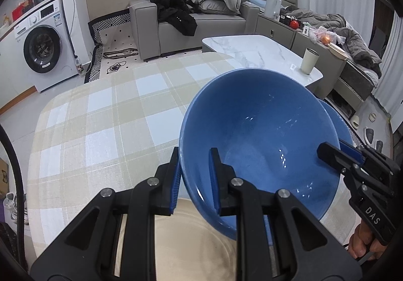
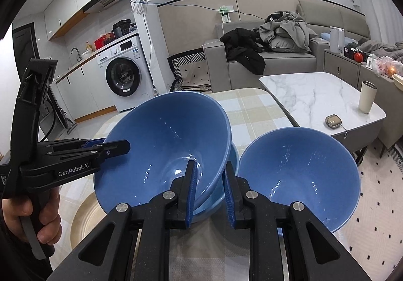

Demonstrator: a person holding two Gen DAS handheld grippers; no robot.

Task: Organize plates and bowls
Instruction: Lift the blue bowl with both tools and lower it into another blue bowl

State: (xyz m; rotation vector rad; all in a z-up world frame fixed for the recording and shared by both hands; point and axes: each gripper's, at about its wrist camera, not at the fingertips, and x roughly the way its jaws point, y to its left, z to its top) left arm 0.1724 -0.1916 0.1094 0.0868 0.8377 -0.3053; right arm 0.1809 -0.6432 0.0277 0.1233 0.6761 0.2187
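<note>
A large blue bowl (image 1: 259,129) (image 2: 163,139) hangs tilted over the plaid-covered table (image 1: 100,124), held from both sides. My left gripper (image 1: 195,180) is shut on its left rim, one finger inside and one outside; in the right wrist view this left gripper (image 2: 121,147) enters from the left. My right gripper (image 2: 210,192) is shut on the opposite wall, and the left wrist view shows this right gripper (image 1: 327,152) at the right rim. Just under the held bowl sits a second blue bowl (image 2: 234,155), mostly hidden. A third blue bowl (image 2: 299,180) (image 1: 337,119) stands to the right.
A beige plate (image 2: 83,215) (image 1: 191,243) lies on the table below the held bowl. Beyond the table stand a marble coffee table (image 2: 314,97) with a cream cup (image 2: 367,99), and a grey sofa (image 1: 206,21) heaped with clothes. A washing machine (image 1: 42,46) is at the left.
</note>
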